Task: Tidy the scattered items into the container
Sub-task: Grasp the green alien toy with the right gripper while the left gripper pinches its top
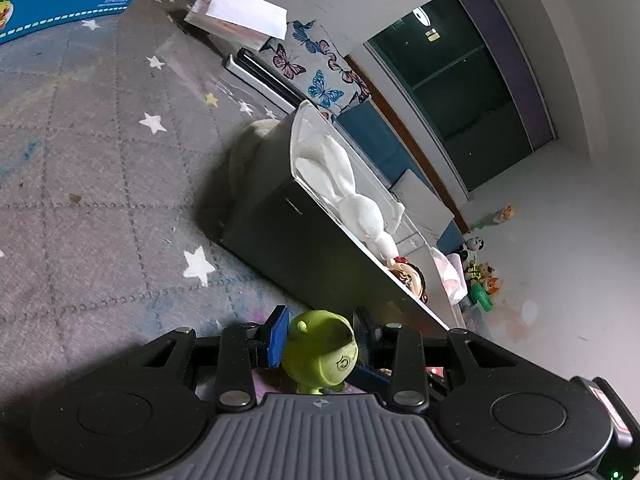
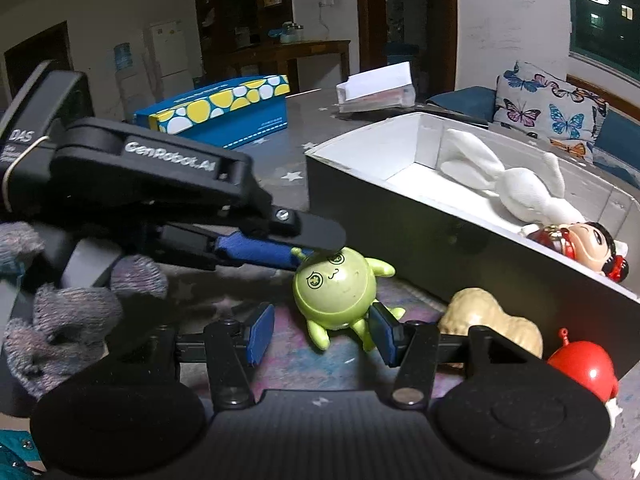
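Observation:
A round green toy figure (image 2: 334,292) sits on the star-patterned mat beside the dark box (image 2: 404,236). My left gripper (image 1: 322,340) has its blue pads on both sides of the green toy (image 1: 322,354) and grips it; it also shows in the right wrist view (image 2: 304,250), reaching in from the left. My right gripper (image 2: 322,330) is open, its pads apart just in front of the green toy. The box holds a white rabbit plush (image 2: 516,184) and a red doll (image 2: 580,246); both also show in the left wrist view (image 1: 352,196).
A tan toy (image 2: 490,324) and a red ball toy (image 2: 584,372) lie on the mat by the box's near wall. A blue and yellow carton (image 2: 224,108) and a white tissue holder (image 2: 376,88) stand further back. A butterfly cushion (image 2: 548,108) lies behind.

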The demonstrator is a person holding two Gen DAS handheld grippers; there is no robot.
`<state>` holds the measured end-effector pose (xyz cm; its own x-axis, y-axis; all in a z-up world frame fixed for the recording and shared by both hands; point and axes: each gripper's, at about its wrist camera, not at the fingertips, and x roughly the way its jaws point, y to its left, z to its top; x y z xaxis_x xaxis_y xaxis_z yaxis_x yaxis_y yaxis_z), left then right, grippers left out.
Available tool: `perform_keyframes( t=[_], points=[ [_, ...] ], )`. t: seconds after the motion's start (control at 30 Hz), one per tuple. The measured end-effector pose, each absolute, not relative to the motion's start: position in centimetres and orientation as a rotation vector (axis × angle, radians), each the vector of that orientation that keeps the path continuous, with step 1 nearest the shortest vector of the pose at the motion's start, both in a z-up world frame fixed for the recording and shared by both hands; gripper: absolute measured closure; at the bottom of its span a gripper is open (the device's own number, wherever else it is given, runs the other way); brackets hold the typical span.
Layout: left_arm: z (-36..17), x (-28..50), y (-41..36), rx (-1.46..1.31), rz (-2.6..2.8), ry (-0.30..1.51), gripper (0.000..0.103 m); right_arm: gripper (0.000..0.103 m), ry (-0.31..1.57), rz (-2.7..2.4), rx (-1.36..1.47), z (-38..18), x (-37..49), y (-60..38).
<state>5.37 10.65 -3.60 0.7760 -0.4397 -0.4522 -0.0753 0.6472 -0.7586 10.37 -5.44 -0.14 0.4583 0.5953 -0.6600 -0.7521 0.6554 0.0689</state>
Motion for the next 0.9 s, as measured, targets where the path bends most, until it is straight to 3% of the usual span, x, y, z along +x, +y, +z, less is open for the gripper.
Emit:
perform_keyframes(
  t=[0.9],
  points=[
    [-4.2, 5.0, 11.7, -0.899, -0.218, 0.676, 0.065, 0.051, 0.652, 0.839, -0.335, 0.3, 10.5, -4.1]
  ],
)
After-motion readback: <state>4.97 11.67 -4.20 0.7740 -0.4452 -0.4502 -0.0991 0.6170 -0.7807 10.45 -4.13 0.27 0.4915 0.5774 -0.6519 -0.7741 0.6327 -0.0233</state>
